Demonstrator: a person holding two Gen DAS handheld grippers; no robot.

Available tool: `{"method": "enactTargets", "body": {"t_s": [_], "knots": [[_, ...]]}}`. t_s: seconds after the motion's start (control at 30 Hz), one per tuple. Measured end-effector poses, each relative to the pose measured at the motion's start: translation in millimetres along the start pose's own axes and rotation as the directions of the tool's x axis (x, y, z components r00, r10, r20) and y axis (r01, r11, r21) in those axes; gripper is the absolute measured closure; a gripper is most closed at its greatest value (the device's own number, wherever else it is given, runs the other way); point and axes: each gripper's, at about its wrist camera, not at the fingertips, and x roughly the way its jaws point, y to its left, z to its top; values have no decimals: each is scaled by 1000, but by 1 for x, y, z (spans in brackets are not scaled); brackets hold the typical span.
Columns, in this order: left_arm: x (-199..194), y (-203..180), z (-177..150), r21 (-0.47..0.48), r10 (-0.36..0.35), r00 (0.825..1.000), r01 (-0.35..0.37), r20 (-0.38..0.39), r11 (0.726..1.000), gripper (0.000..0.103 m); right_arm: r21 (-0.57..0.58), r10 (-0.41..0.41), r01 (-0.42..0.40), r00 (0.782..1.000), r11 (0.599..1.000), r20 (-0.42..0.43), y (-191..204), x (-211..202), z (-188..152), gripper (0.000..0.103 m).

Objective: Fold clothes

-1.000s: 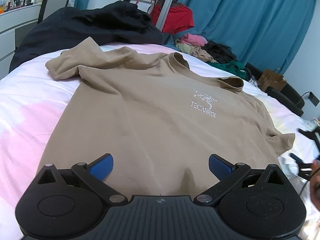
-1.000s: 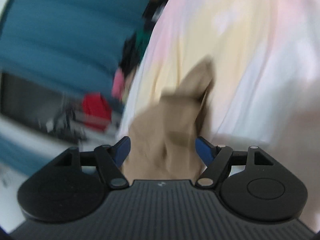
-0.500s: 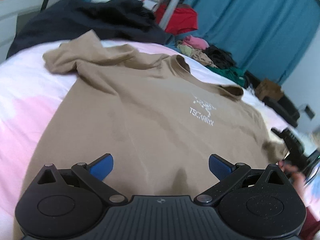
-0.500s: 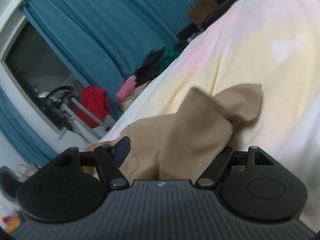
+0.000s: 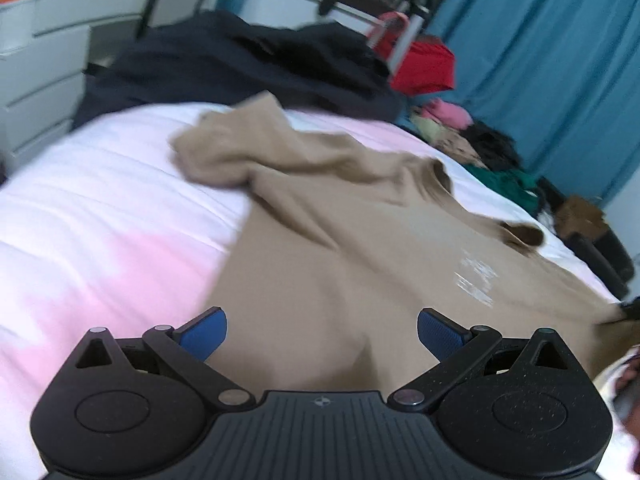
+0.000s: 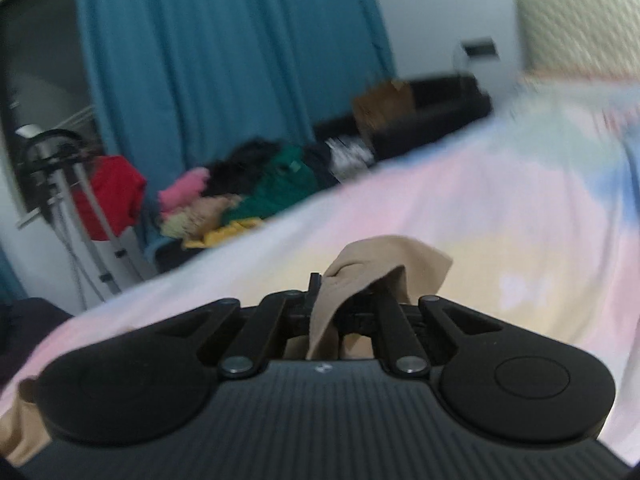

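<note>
A tan T-shirt [image 5: 352,248] with white chest print lies spread on the pastel bed cover [image 5: 100,216]. Its far left sleeve [image 5: 228,148] is crumpled. My left gripper [image 5: 322,332] is open, blue pads wide apart, low over the shirt's lower body. My right gripper [image 6: 340,300] is shut on the shirt's right sleeve [image 6: 384,264], and the tan cloth sticks up between the closed jaws. The right gripper shows only as a dark blur at the right edge of the left wrist view.
A black garment [image 5: 248,64] is heaped at the far end of the bed. A pile of coloured clothes [image 6: 244,196] lies beside the bed under the blue curtain [image 6: 224,60]. A white dresser [image 5: 40,64] stands at left. A red cloth [image 6: 108,196] hangs on a rack.
My right gripper has closed on the sleeve and swung level with the bed. My left gripper has turned left, so the shirt now sits further right in its view.
</note>
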Motion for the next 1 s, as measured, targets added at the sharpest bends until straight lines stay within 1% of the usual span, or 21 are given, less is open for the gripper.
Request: {"method": "enactTargets", "body": {"t_s": [0.1,0.13,0.2,0.27,0.37,0.4,0.5,0.57,0.6,0.67,0.7,0.73,0.77,0.8,0.83,0.87,0.9,1.0], "knots": [[-9,12,9,2,39,999,-39,28,999,1,-110,42,-38,998,993,42,38,-27,19,95],[-13,16,13,13,64,997,-65,45,998,1,-142,61,-53,997,988,51,51,-36,23,95],[-18,21,18,26,92,994,-94,59,995,1,-190,96,-83,994,978,60,77,-58,25,95],[-23,28,23,20,97,993,-99,67,995,1,-225,132,-115,989,968,61,113,-63,19,95],[-30,40,29,-21,90,993,-88,83,996,1,-238,193,-184,981,954,16,161,-59,-3,95],[-31,44,31,-35,89,992,-86,88,996,1,-264,206,-200,979,944,-6,176,-57,-16,95],[-32,56,35,-80,104,990,-96,99,992,1,-359,235,-245,969,900,-73,217,-49,-62,94],[-31,65,38,-110,121,987,-110,105,988,1,-398,255,-284,959,872,-125,238,-38,-91,94],[-31,70,39,-125,130,986,-116,108,985,1,-408,260,-296,955,864,-143,246,-35,-99,93],[-26,72,41,-101,117,988,-107,105,989,1,-428,268,-320,947,845,-178,261,-30,-115,92],[-24,70,43,-82,112,987,-103,116,991,1,-437,271,-331,942,836,-196,268,-27,-122,89],[-22,68,44,-63,107,986,-99,128,993,1,-449,262,-324,945,833,-195,271,-25,-125,81],[-22,66,45,-45,98,985,-93,143,995,1,-449,273,-329,944,831,-185,270,-28,-126,69],[-21,63,45,-27,90,984,-86,157,996,1,-448,285,-334,942,829,-175,269,-32,-126,34],[-21,60,44,-11,79,984,-79,161,997,1,-438,306,-344,939,831,-156,265,-35,-122,3],[-20,58,44,5,69,984,-71,164,997,1,-427,325,-358,934,831,-150,261,-42,-118,0],[-19,55,43,21,58,984,-63,167,998,1,-416,343,-372,928,830,-144,257,-49,-114,0],[-21,47,40,69,20,986,-32,168,997,1,-357,356,-387,922,850,-153,225,-81,-101,0]]}}
